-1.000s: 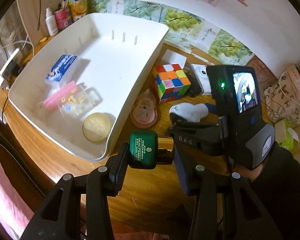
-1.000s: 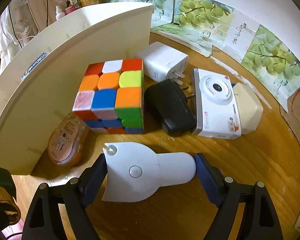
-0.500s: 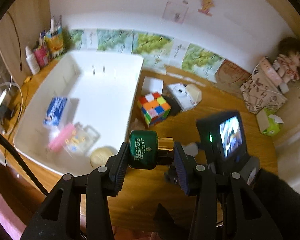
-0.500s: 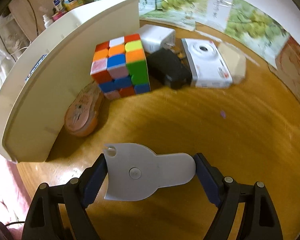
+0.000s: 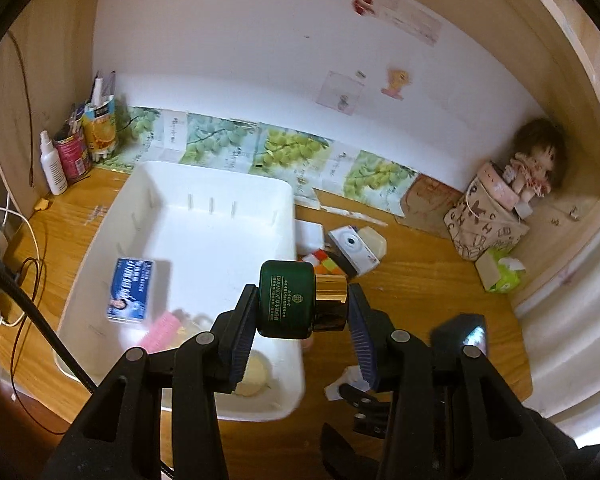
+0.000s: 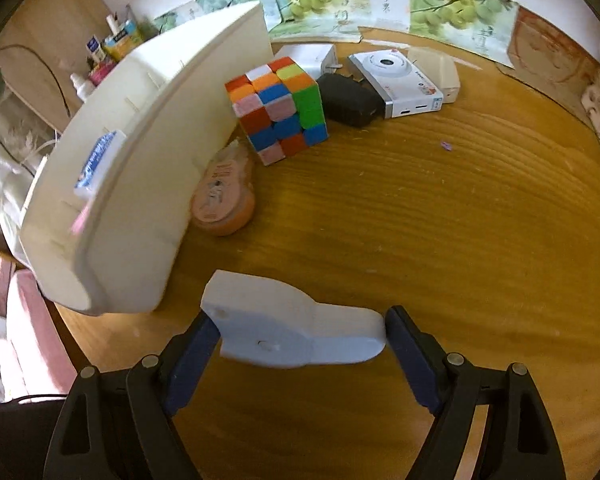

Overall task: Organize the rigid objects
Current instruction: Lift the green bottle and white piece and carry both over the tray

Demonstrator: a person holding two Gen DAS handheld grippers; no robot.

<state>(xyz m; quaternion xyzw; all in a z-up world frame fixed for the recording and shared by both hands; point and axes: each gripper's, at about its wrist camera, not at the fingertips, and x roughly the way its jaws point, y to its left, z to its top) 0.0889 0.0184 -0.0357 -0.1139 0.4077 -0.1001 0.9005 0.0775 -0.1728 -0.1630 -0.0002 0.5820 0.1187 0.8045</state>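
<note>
- Left wrist view: the left gripper (image 5: 302, 316) is clamped on a dark green jar (image 5: 287, 299) with a gold cap, held sideways in the air above the near right wall of the white bin (image 5: 290, 216).
- Inside the bin lie a blue box (image 5: 131, 290), a pink roller (image 5: 160, 331) and a pale round disc (image 5: 252, 374).
- Right wrist view: the right gripper (image 6: 302, 350) grips a flat white plastic piece (image 6: 290, 326) above the wooden table (image 6: 440, 220), near the bin's corner.
- Beyond it, a colour cube (image 6: 280, 110) stands just beside the bin wall, an orange tape dispenser (image 6: 224, 200) in front of it, and a black adapter (image 6: 350, 100) and white camera (image 6: 396, 78) to its right.
</note>
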